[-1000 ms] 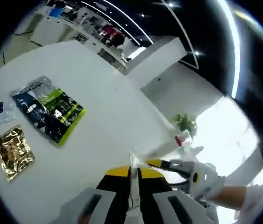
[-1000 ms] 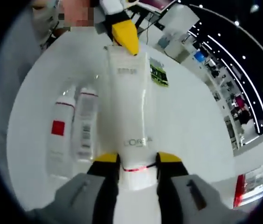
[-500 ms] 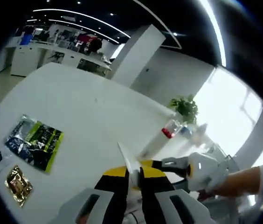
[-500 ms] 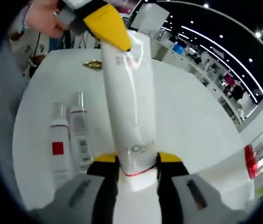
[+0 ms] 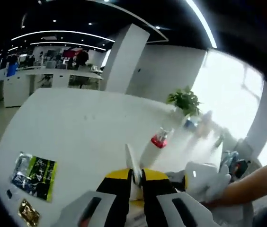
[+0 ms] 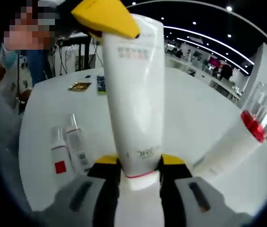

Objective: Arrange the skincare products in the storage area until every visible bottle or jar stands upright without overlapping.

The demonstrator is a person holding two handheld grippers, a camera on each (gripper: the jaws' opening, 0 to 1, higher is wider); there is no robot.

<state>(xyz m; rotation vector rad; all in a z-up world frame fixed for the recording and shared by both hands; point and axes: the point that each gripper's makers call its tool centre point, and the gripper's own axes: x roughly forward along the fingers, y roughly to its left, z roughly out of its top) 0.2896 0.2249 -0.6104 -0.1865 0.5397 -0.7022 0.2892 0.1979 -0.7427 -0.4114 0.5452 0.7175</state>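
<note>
Both grippers clamped on the white tube, held above the table.

Right gripper view, left to right: two small bottles (image 6: pixel 67 149) lie side by side on the white table (image 6: pixel 190 109); right gripper (image 6: pixel 139 163) pinches the cap end of the white tube (image 6: pixel 133 94); left gripper's yellow tip at its far end; red-collared bottle (image 6: pixel 240 137) at right. Left gripper view: green pouch (image 5: pixel 34 176) left; left gripper (image 5: pixel 134 174) pressed on the tube's crimp.

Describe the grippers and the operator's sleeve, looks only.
Both grippers share one build: the left gripper and the right gripper each have yellow-tipped black jaws on light grey housings with dark slots. In the left gripper view the other gripper's body looks white and rounded, with a white sleeve behind it. No cables visible.
</note>
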